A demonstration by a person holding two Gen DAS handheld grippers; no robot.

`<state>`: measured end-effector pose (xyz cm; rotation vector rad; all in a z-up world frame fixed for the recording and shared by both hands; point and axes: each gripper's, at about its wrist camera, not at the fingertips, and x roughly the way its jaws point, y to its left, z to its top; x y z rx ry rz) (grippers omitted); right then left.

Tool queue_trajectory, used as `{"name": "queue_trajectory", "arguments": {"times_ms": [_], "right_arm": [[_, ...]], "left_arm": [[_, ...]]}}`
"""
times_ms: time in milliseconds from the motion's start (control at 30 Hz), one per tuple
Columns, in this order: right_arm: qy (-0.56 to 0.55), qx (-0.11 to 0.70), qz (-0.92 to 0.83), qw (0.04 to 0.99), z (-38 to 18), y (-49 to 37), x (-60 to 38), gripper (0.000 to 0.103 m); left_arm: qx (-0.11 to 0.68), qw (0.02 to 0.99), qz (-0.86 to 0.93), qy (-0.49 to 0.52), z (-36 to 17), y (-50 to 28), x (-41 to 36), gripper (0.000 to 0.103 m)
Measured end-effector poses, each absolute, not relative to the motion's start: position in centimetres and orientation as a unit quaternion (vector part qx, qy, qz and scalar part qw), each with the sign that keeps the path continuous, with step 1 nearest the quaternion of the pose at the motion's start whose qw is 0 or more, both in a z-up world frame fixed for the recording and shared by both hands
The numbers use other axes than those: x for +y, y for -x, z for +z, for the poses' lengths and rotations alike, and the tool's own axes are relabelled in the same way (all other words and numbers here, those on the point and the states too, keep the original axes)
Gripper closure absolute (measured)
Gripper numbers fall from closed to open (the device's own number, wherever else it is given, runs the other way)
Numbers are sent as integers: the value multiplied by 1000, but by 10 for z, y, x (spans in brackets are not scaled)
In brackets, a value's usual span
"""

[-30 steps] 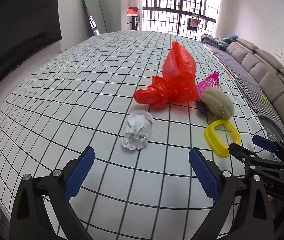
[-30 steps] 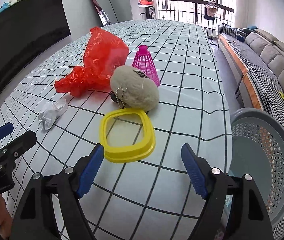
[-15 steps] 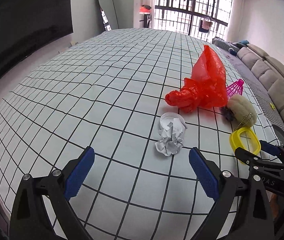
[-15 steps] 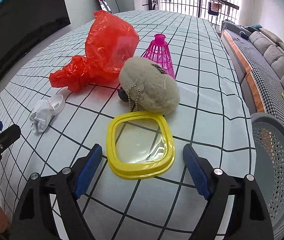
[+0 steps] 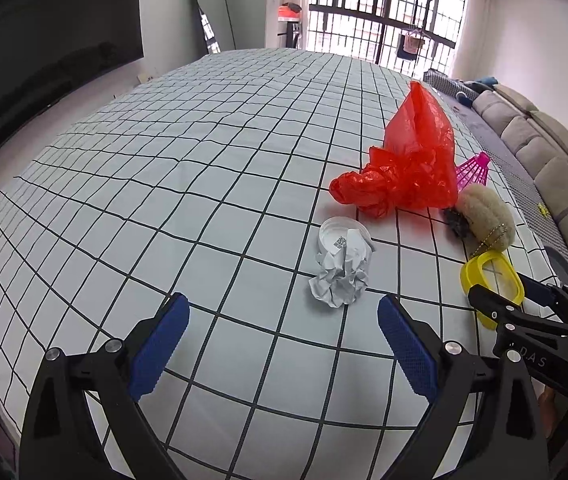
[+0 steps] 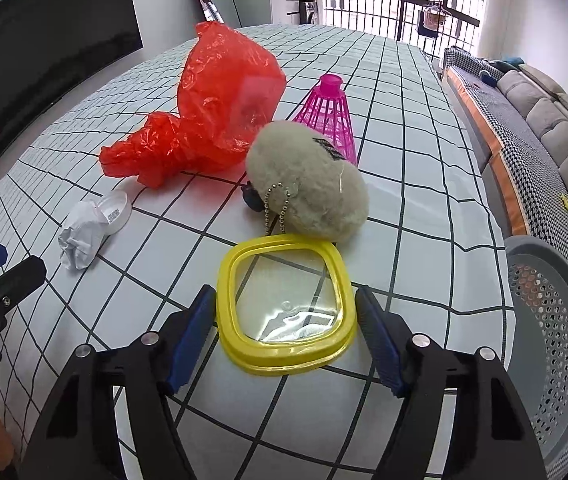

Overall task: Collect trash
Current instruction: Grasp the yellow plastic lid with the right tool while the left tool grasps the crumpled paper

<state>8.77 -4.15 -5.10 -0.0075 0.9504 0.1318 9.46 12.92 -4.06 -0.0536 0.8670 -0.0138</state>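
Note:
A crumpled white paper (image 5: 340, 284) lies against a white round lid (image 5: 338, 236) on the checked table; both also show in the right wrist view, paper (image 6: 81, 236) and lid (image 6: 115, 212). A red plastic bag (image 5: 408, 164) (image 6: 219, 104) lies behind them. My left gripper (image 5: 284, 336) is open and empty, just short of the paper. A yellow-rimmed clear lid (image 6: 286, 312) (image 5: 492, 280) sits between the open jaws of my right gripper (image 6: 286, 320), which stand close to its sides. The right gripper also shows in the left wrist view (image 5: 524, 300).
A beige plush keychain (image 6: 308, 188) and a pink plastic shuttlecock (image 6: 330, 116) lie behind the yellow lid. A grey perforated basket (image 6: 552, 320) stands off the table's right edge. A sofa (image 6: 556, 120) runs along the right wall.
My right gripper has moved forward, so the yellow lid now sits between its jaws. My left gripper has swung left and closer to the crumpled paper.

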Motion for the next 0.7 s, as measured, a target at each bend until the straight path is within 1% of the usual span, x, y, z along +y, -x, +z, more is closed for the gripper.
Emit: {"name": "queue_trajectory", "arguments": {"times_ms": [333, 700], "right_arm": [[-12, 446, 96, 890, -38, -59, -46, 35], [-30, 433, 92, 896, -30, -33, -66, 35]], "left_arm": [[431, 902, -17, 19, -45, -100, 116, 10], [443, 896, -17, 22, -54, -115, 102, 10]]}}
